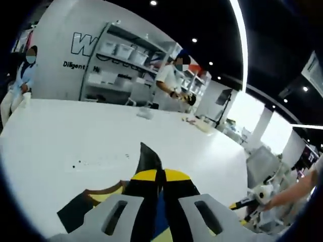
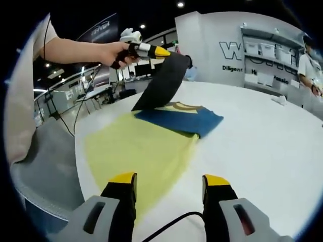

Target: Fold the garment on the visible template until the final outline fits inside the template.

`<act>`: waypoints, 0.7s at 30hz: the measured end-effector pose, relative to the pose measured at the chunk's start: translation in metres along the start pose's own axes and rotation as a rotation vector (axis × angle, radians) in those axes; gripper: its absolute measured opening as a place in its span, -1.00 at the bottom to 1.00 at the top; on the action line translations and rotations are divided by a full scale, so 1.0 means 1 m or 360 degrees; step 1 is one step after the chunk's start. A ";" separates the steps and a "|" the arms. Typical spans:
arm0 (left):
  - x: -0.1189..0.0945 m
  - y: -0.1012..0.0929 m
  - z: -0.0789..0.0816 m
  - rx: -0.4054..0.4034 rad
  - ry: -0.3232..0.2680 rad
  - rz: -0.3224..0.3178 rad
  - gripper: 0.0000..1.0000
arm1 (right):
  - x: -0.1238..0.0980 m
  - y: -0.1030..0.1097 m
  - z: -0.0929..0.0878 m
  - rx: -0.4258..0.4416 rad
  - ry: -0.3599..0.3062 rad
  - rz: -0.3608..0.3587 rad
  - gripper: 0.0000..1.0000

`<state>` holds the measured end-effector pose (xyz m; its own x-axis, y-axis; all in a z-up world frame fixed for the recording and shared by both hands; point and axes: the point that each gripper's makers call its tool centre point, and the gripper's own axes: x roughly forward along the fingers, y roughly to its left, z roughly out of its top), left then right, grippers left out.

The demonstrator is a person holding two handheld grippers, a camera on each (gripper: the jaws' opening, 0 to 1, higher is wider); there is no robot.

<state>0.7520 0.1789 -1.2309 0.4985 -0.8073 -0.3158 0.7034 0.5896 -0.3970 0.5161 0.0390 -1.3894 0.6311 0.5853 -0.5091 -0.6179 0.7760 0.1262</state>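
Note:
A blue garment with a yellow and brown collar lies partly folded at the far end of a pale yellow template sheet. Its black sleeve is lifted off the table, and my left gripper, held in a hand, is shut on it. In the left gripper view my left gripper has its yellow tips pressed together over that black fabric. My right gripper is open with nothing between its jaws, low over the near end of the template. It also appears at the right, in a hand.
The white table stretches far and right of the garment. Small items lie near its far edge. People stand by the shelves behind it. The table's near edge runs beside the person's grey clothing.

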 end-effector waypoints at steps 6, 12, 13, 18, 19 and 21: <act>0.027 -0.003 -0.022 0.0053 0.0101 -0.0021 -0.98 | 0.000 -0.002 -0.001 0.0013 -0.0003 0.0000 0.00; 0.047 -0.011 -0.068 0.0155 0.0282 -0.0005 -0.98 | 0.001 -0.001 -0.002 0.0016 0.0008 0.0008 0.00; 0.050 -0.013 -0.074 0.0175 0.0304 -0.0005 -0.98 | 0.001 -0.001 -0.001 0.0015 0.0010 0.0009 0.00; 0.061 -0.017 -0.101 0.0205 0.0393 0.0024 -0.98 | 0.001 -0.002 -0.001 0.0006 0.0023 0.0016 0.00; 0.062 -0.018 -0.104 0.0209 0.0402 0.0025 -0.98 | 0.001 -0.002 0.000 0.0007 0.0023 0.0016 0.00; 0.065 -0.019 -0.112 0.0221 0.0441 0.0023 -0.98 | 0.001 -0.003 -0.001 0.0008 0.0026 0.0016 0.00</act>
<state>0.7141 0.1184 -1.3402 0.3656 -0.7502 -0.5510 0.7693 0.5768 -0.2749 0.5182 0.0366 -1.3912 0.6173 0.5891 -0.5214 -0.6218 0.7714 0.1353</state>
